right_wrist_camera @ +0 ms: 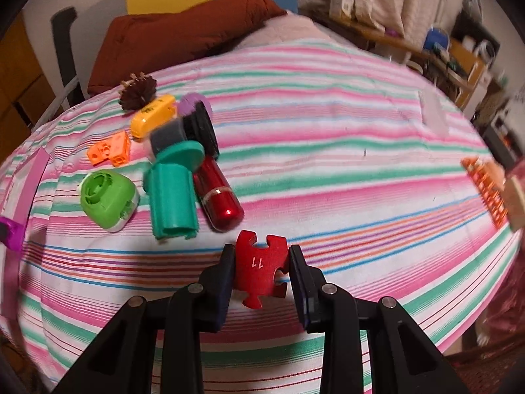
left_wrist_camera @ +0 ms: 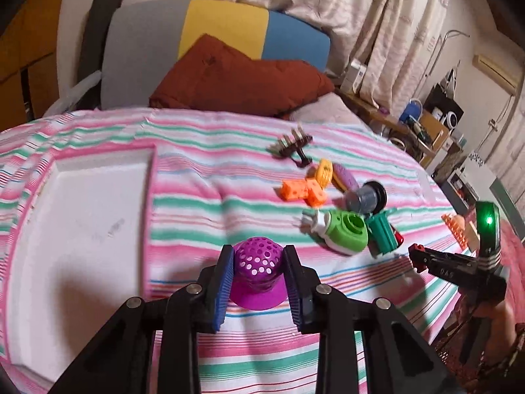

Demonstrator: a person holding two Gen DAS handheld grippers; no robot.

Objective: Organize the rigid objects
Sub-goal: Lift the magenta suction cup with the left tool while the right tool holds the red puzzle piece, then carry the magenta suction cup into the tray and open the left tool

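Observation:
My left gripper (left_wrist_camera: 258,259) is shut on a purple perforated dome toy (left_wrist_camera: 258,271) above the striped cloth, just right of a white tray (left_wrist_camera: 82,229). My right gripper (right_wrist_camera: 261,262) is shut on a red puzzle piece (right_wrist_camera: 261,267) marked 11; it also shows at the right of the left wrist view (left_wrist_camera: 423,257). A pile of toys lies on the cloth: a green round toy (right_wrist_camera: 108,197), a teal cylinder (right_wrist_camera: 172,193), a red capsule (right_wrist_camera: 218,197), orange blocks (right_wrist_camera: 111,151), a yellow piece (right_wrist_camera: 152,116), a black and grey wheel (right_wrist_camera: 183,131) and a brown comb-like piece (right_wrist_camera: 137,92).
An orange grid piece (right_wrist_camera: 485,184) and a wooden block (right_wrist_camera: 516,200) lie at the cloth's right edge. A rust-red cushion (left_wrist_camera: 236,78) sits behind the bed. Cluttered shelves (left_wrist_camera: 433,124) stand at the far right.

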